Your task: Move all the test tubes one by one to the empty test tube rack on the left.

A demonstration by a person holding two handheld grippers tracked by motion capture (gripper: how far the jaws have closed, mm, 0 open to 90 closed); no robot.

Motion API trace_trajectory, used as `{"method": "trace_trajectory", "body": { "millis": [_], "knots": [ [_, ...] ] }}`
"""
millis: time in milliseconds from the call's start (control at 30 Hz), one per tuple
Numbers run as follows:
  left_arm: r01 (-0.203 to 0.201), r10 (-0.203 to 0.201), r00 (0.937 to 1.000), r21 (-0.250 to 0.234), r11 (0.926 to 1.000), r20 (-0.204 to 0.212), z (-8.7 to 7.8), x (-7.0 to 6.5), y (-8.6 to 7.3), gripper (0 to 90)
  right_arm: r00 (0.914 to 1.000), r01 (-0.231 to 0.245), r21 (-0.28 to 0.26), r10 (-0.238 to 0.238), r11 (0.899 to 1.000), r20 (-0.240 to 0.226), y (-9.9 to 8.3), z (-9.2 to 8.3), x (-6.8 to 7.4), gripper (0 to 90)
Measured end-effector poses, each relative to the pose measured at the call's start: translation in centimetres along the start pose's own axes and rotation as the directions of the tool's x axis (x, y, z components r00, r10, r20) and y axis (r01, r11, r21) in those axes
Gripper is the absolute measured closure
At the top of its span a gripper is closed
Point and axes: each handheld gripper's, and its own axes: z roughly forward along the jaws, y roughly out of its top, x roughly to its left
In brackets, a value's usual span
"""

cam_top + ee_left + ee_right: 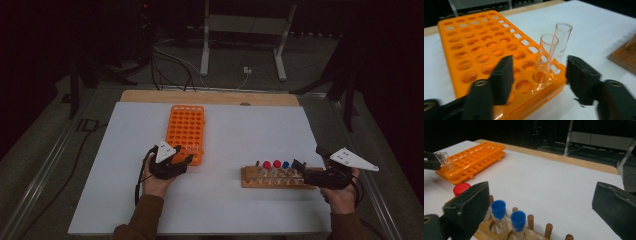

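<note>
We see two clear glass tubes [551,53] standing uncapped in holes at the near right corner of the orange rack [477,45], which sits left of centre on the white bench top [240,130]; the left gripper [537,76] has its jaws parted about halfway, one on each side of the nearer tube, and neither pad touches the glass, so it holds nothing. At the bench's near right edge the wooden rack [272,177] carries tubes with red [271,164] and blue caps [508,213]; the right gripper [544,205] hovers just over it with jaws spread wide and empty. We judge the tubes light, stiff, smooth and breakable; they will slip under a loose grip and may crack under a hard one; we would take one on its upper wall just below the rim, squarely across its width, and lift straight up so it cannot bind in the hole or knock its neighbour.
</note>
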Motion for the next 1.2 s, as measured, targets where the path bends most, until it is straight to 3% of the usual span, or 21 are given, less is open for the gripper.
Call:
{"method": "trace_trajectory", "body": {
  "millis": [133,267,367,533,700,800,1033,1200],
  "knots": [
    [0.023,-0.023,0.9997,-0.022,0.9995,-0.008,-0.7,0.0,0.3,24.1,0.9998,-0.013,0.017,0.013,1.0,-0.014,-0.2,0.2,-0.1,7.2],
    [0.042,-0.043,0.9989,-0.04,0.9983,-0.02,-1.3,-0.1,0.5,15.2,0.9995,-0.01,0.038,0.011,0.999,-0.028,-0.6,0.4,0.0,14.0],
    [0.05,-0.051,0.9981,-0.029,0.9983,-0.034,-1.4,0.0,0.5,0.5,0.9992,-0.004,0.059,0.006,0.998,-0.041,-0.9,0.7,0.0,19.3],
    [0.06,-0.062,0.9973,-0.049,0.997,-0.04,-1.9,0.2,0.6,0.3,0.9988,0.016,0.083,-0.012,0.996,-0.047,-1.6,0.8,0.1,33.2],
    [0.074,-0.076,0.9967,-0.06,0.9954,-0.029,-2.3,0.2,0.7,0.4,0.9962,0.041,0.094,-0.034,0.995,-0.08,-2.2,0.7,0.2,55.6],
    [0.073,-0.075,0.9968,-0.065,0.9952,-0.029,-2.5,0.1,0.7,0.4,0.9934,0.06,0.101,-0.049,0.993,-0.103,-2.5,0.8,0.3,64.7],
    [0.059,-0.061,0.9975,-0.07,0.9958,-0.035,-3.0,-0.2,0.8,0.4,0.9904,0.068,0.121,-0.052,0.99,-0.128,-2.9,1.4,0.5,73.9],
    [0.059,-0.062,0.9974,-0.071,0.9957,-0.036,-3.2,-0.3,0.8,0.4,0.9889,0.067,0.124,-0.049,0.99,-0.14,-3.1,1.4,0.6,74.8]
  ]
}}
